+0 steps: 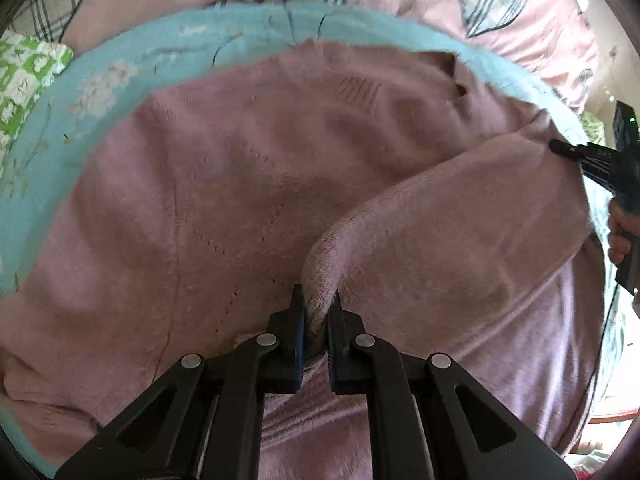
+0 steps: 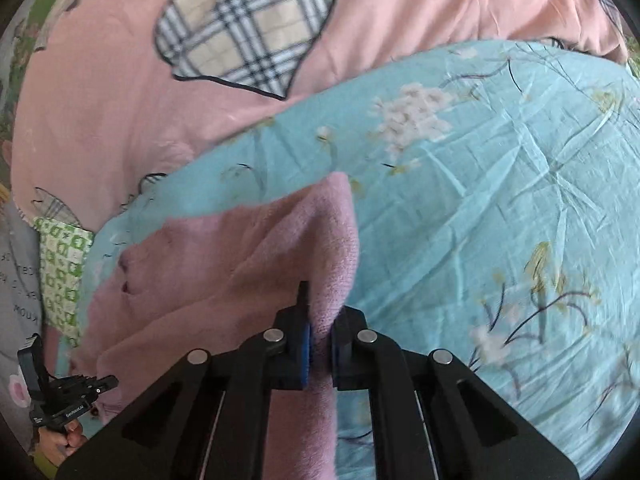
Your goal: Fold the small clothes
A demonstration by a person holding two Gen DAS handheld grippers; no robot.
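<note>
A pink knitted sweater (image 1: 248,168) lies spread on a light blue floral sheet (image 1: 168,52). My left gripper (image 1: 316,300) is shut on a folded sleeve end of the sweater (image 1: 320,268), pinched between its blue pads. In the right wrist view my right gripper (image 2: 320,312) is shut on another raised edge of the same pink sweater (image 2: 320,240), lifted off the sheet (image 2: 500,184). The right gripper also shows at the right edge of the left wrist view (image 1: 560,146), and the left gripper shows at the lower left of the right wrist view (image 2: 108,382).
A pink quilt with plaid heart patches (image 2: 248,28) lies behind the blue sheet. A green and white patterned cloth (image 1: 24,80) sits at the far left. The blue sheet stretches wrinkled to the right in the right wrist view.
</note>
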